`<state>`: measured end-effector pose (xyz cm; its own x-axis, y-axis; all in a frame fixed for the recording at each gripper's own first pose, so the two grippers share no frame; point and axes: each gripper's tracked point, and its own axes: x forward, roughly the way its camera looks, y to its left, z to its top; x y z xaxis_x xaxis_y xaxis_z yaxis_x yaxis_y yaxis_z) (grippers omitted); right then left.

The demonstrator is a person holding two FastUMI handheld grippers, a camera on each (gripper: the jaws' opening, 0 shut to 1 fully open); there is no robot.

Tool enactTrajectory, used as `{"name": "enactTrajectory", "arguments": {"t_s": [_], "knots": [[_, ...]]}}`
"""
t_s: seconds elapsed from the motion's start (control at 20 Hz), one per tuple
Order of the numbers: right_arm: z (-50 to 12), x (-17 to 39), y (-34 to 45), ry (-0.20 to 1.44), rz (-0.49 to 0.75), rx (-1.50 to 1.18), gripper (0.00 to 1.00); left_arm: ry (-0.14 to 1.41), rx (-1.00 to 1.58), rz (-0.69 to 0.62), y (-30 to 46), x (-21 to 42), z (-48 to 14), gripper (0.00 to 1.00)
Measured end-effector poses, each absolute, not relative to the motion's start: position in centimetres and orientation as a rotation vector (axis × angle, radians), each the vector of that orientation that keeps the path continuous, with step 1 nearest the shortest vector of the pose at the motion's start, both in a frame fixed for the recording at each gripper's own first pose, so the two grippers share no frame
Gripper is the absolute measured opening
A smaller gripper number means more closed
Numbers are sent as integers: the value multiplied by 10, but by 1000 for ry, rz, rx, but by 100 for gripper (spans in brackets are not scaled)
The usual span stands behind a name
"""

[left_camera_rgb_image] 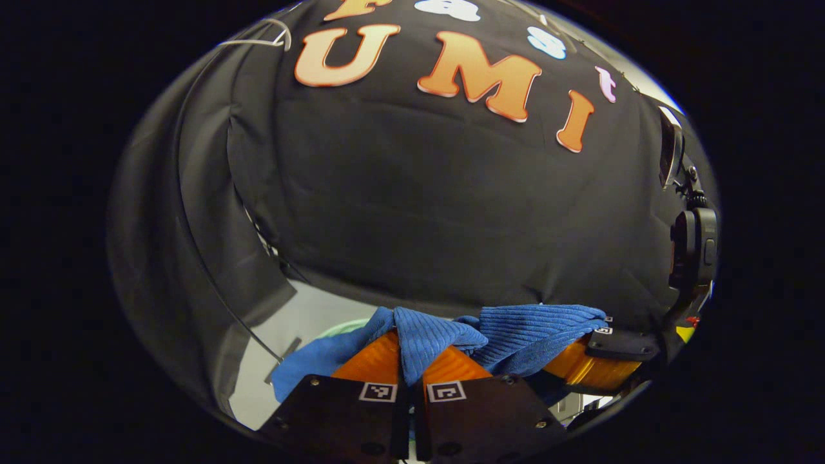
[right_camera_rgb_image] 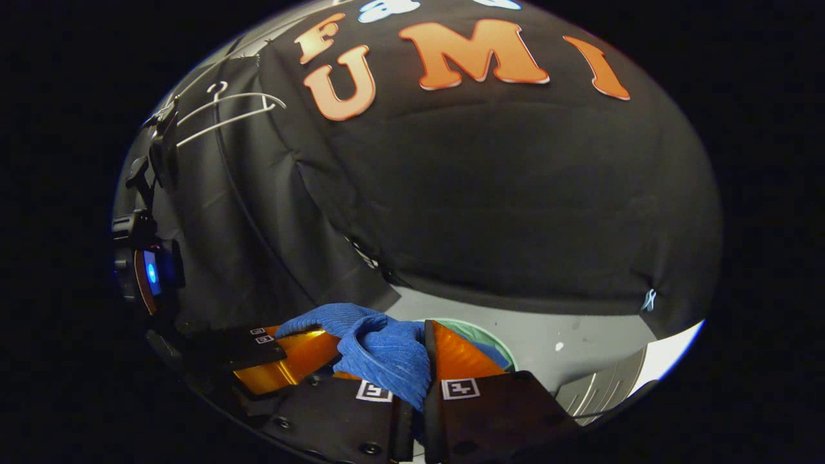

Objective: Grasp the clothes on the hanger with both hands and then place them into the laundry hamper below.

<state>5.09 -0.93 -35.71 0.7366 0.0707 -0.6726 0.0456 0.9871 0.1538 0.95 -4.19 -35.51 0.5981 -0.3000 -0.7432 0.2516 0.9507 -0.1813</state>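
Tools (left_camera_rgb_image: 410,361) (right_camera_rgb_image: 428,361) level, side by side, pinching blue garment (left_camera_rgb_image: 509,335)

left gripper view: close, faces booth wall (left_camera_rgb_image: 451,212) | right gripper view: same | shared: wall

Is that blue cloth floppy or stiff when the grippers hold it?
Probably floppy: the blue cloth bunches where the left gripper pinches it and drapes over the fingers. It looks ribbed and fuzzy, so likely not slippery. It sags between both grippers, with the right gripper pinching a fold, so seemingly light.
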Motion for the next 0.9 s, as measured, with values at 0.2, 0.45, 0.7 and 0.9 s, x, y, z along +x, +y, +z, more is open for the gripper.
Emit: {"name": "enactTrajectory", "arguments": {"t_s": [0.2, 0.45, 0.7, 0.9], "knots": [[-413, 29, -13, 901, 3, 200, 19, 1033, -92, -335, -43, -20, -401, 5], [-471, 3, -22, 1054, -19, 240, 20, 1193, -87, -296, -24, -52, -439, 6], [-489, -11, -13, 1138, -8, 253, 23, 1222, -96, -277, -22, -65, -435, 22], [-492, -16, -13, 1152, 3, 242, 51, 1234, -81, -251, -4, -72, -440, 72]]}}
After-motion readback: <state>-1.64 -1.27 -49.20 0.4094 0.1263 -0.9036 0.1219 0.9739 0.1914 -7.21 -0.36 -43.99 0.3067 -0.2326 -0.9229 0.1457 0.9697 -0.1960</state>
